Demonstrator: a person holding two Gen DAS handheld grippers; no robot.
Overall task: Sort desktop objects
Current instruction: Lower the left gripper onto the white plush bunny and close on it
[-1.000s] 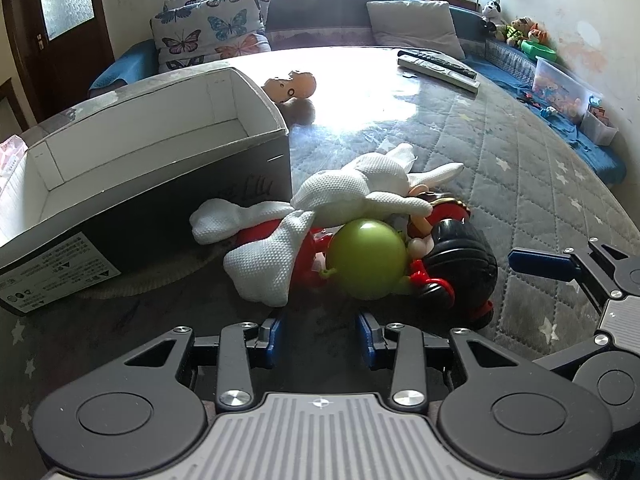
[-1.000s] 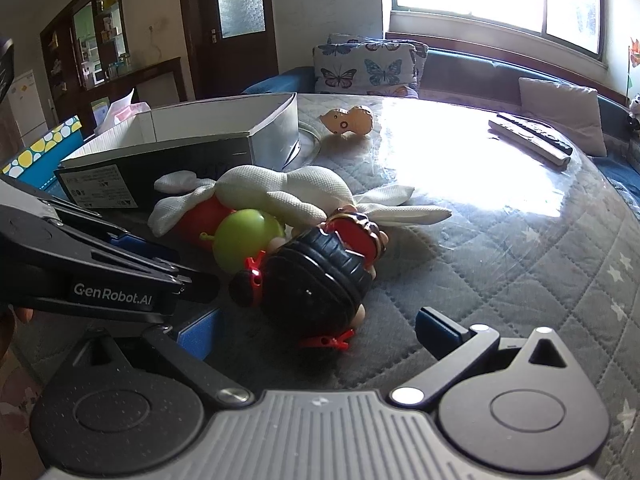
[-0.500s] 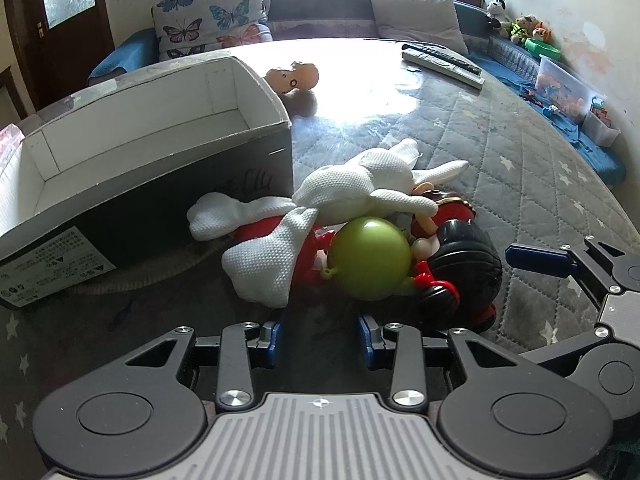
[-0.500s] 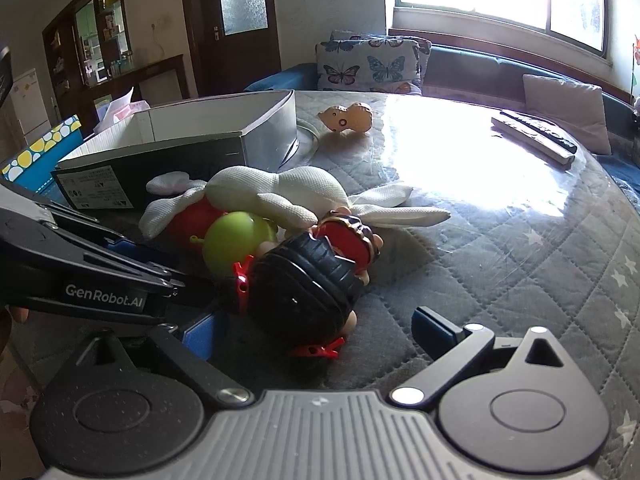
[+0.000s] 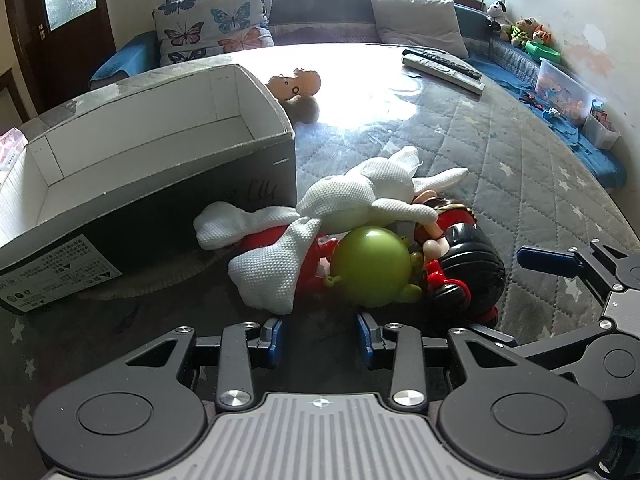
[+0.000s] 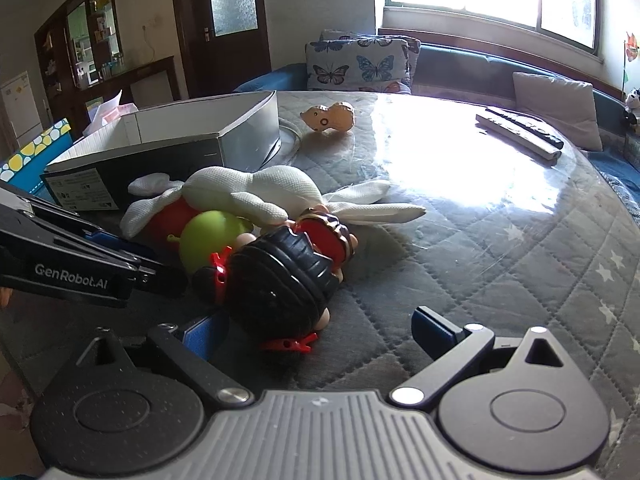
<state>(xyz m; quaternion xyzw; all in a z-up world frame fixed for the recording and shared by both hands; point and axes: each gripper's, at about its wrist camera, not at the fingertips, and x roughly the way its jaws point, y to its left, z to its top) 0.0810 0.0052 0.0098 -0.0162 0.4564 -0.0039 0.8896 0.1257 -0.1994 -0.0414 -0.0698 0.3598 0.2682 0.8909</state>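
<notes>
Toy pile (image 5: 360,240) of knobbly white plush, glossy green ball, both grippers apart, empty.

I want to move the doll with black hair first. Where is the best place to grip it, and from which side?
Probably across the round black head of the doll, from the near side where the right gripper already straddles it. The head is the doll's free end; its red body lies under the white plush rabbit, beside the green ball toy.
</notes>
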